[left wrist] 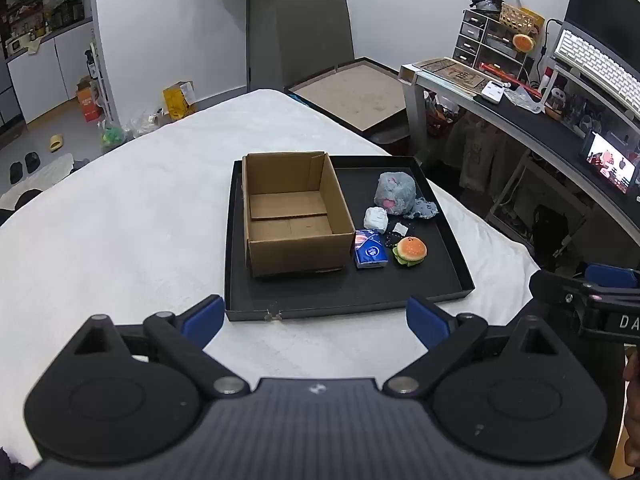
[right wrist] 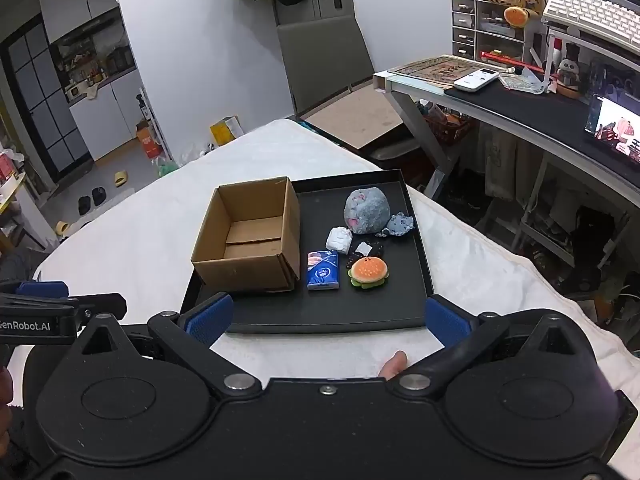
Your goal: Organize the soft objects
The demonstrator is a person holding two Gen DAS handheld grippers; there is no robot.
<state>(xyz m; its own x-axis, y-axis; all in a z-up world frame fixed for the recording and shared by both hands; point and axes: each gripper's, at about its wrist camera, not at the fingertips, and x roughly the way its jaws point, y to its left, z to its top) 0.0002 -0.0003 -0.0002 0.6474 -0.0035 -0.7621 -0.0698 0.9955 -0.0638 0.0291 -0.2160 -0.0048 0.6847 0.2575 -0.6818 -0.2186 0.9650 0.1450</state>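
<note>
An empty open cardboard box (left wrist: 288,216) (right wrist: 250,240) stands on the left of a black tray (left wrist: 448,240) (right wrist: 416,248). To its right lie a grey plush (left wrist: 396,193) (right wrist: 367,210), a small white bundle (left wrist: 375,219) (right wrist: 339,239), a blue tissue pack (left wrist: 370,249) (right wrist: 322,269), a burger toy (left wrist: 409,251) (right wrist: 368,272) and a small dark item with a white tag (left wrist: 399,232) (right wrist: 365,250). My left gripper (left wrist: 316,318) is open and empty before the tray's near edge. My right gripper (right wrist: 328,318) is open and empty over the tray's near edge.
The tray sits on a white cloth-covered table (left wrist: 120,220) (right wrist: 132,232). A desk (left wrist: 540,128) (right wrist: 520,108) with a keyboard, drawers and a screen stands to the right. A grey chair (left wrist: 316,36) (right wrist: 324,60) stands behind the table. The right gripper's body (left wrist: 592,300) shows at the right edge.
</note>
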